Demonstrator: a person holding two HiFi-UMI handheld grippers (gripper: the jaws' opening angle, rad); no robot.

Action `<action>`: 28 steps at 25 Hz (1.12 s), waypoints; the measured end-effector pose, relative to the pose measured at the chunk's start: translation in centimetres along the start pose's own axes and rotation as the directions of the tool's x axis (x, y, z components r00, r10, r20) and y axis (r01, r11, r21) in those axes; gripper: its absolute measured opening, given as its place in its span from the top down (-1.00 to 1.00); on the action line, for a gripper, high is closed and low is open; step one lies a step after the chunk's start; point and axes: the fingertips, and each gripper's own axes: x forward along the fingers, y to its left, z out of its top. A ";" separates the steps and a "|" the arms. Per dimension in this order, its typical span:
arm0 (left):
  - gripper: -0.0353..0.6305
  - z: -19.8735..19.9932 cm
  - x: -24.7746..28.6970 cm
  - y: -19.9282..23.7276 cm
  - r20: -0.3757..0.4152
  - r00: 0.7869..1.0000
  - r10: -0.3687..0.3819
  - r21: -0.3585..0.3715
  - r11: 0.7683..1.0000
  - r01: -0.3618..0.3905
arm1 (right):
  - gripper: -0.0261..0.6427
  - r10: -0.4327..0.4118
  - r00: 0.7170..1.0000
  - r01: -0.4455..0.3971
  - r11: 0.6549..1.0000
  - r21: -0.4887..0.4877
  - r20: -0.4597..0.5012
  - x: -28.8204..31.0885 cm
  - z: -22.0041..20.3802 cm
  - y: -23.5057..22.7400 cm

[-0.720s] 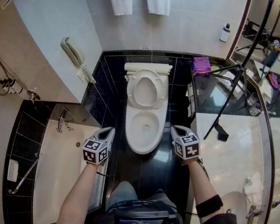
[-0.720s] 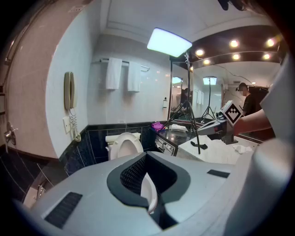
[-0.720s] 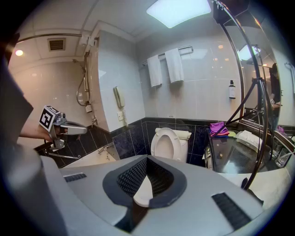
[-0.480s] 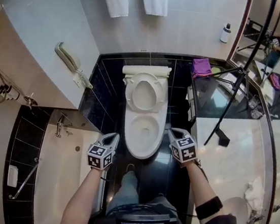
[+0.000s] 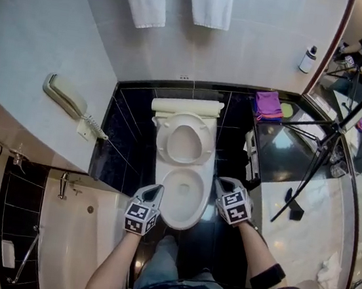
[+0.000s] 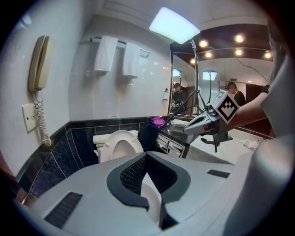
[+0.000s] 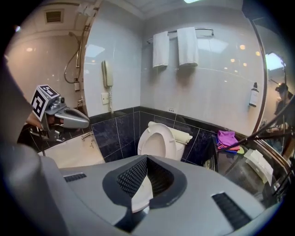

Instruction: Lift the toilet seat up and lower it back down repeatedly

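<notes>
Raised toilet seat (image 5: 185,142) (leaning back) ahead of left gripper (image 5: 156,190) and right gripper (image 5: 220,181), both apparently pressed together.

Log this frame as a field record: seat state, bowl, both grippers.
toilet seat: raised, standing upright behind the bowl
toilet bowl: uncovered, rim bare
left gripper: shut, nothing between the jaws, beside the bowl's front left
right gripper: shut, nothing between the jaws, beside the bowl's front right
contact with toilet: neither gripper is on the seat; touch on the bowl cannot be told
</notes>
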 end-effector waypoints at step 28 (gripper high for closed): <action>0.91 -3.0 20.8 11.2 -0.015 0.998 -0.061 -0.077 0.995 0.060 | 0.31 -0.160 0.986 0.070 0.689 -0.722 -0.056 34.1 13.5 -10.2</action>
